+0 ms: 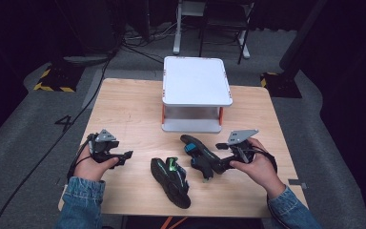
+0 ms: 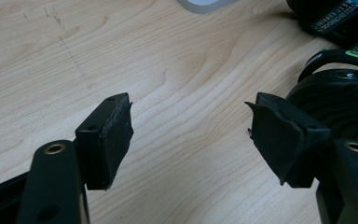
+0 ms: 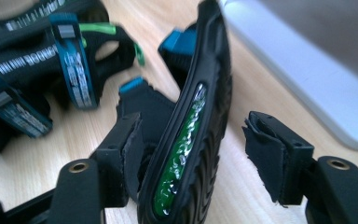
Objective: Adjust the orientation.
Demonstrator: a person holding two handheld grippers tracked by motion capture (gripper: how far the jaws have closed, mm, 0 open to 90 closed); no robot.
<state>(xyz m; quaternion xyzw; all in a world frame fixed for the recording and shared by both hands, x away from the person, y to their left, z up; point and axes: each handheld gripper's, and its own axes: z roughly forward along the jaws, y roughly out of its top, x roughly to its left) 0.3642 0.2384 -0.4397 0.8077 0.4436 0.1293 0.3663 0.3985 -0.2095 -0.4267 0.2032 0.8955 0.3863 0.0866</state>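
High view: 2 black sandals lie on the wooden table [image 1: 124, 109] in front of a white 2-tier stand [image 1: 196, 81]. The left sandal [image 1: 170, 181] lies flat near the table's front edge; the right sandal [image 1: 200, 155] is tipped onto its side, its heel end at the right gripper [image 1: 223, 163]. The left gripper [image 1: 126, 155] is held just above the table, left of the left sandal and apart from it.

Left gripper view: the left gripper [image 2: 191, 135] has its jaws apart with bare wood between the pads; the left sandal's black sole [image 2: 340, 102] sits just beyond the right-hand pad (contact cannot be told).

Right gripper view: the right gripper [image 3: 193, 149] has its jaws apart around the upright sole of the right sandal [image 3: 196, 140], whose green inlay faces the camera, a detail the high view does not resolve. The left-hand pad lies against the sandal; the right-hand pad stands clear of it. The left sandal's teal straps [image 3: 37, 70] show behind, and the stand's base [image 3: 307, 74] at right.
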